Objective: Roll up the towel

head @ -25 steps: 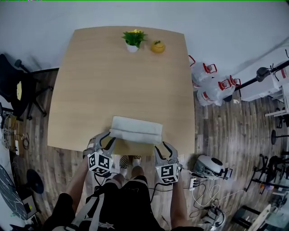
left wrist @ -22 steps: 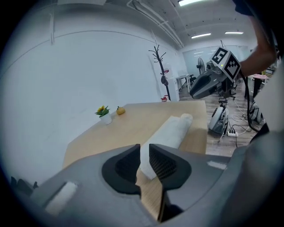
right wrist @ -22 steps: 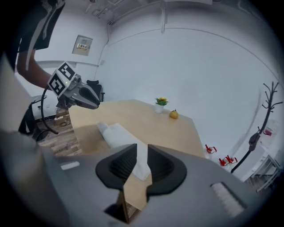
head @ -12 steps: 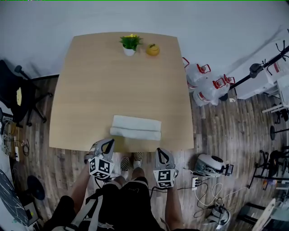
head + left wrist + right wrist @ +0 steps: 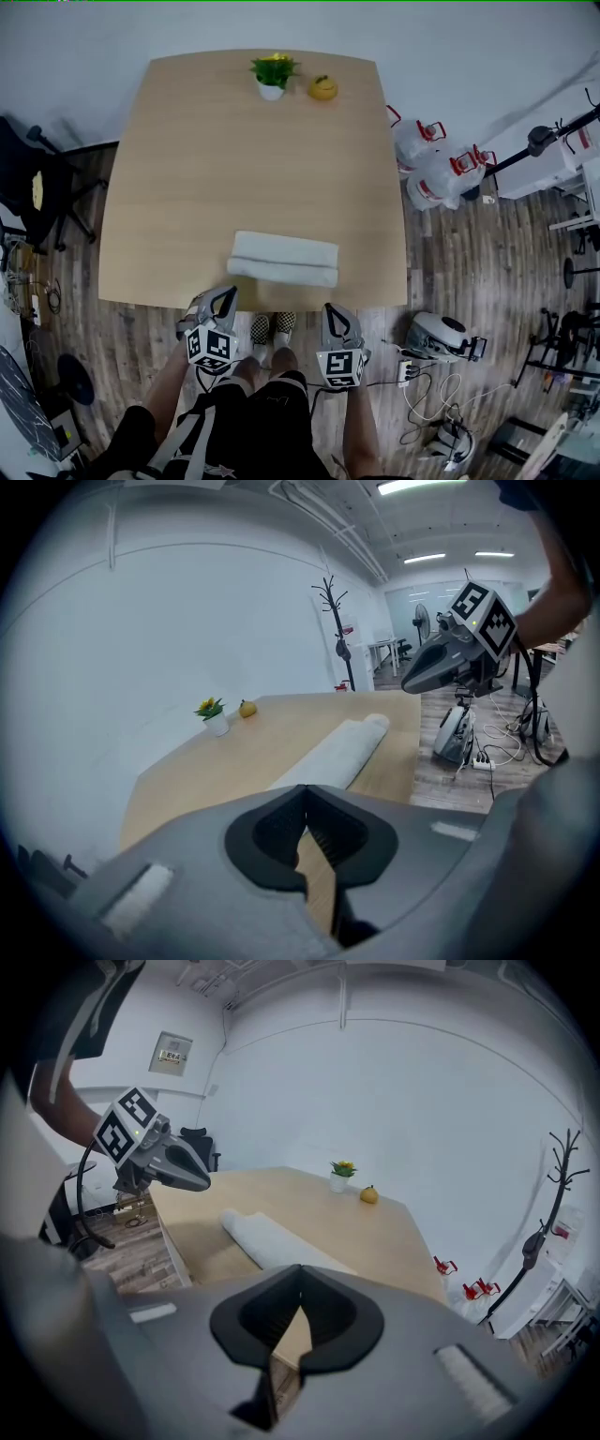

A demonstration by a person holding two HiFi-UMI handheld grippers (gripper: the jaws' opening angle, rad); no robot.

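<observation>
The black office chair (image 5: 37,192) stands on the wood-plank floor (image 5: 487,253), left of the table.

The light-brown wooden table (image 5: 244,159) occupies the centre of the head view.

The left hand-held gripper with the square-marker cube (image 5: 226,293) is positioned just off the table's near edge, over the floor. Its jaws are clenched together with nothing between them. It is apart from the towel and points toward the towel's left end.

The white cloth towel (image 5: 283,259) lies on the table near the near edge, as a long band parallel to that edge. The side toward the person is rolled; the far side lies flat.

The small green potted plant with yellow flowers in a white pot (image 5: 272,73) and the small round yellow object (image 5: 323,89) stand side by side at the table's far edge, well apart from the towel.

The right hand-held gripper with the square-marker cube (image 5: 331,309) is positioned off the near edge below the towel's right end. Its jaws are likewise pressed together and empty, clear of the towel.

The white jugs with red handles (image 5: 431,159) rest on the floor to the right of the table.
</observation>
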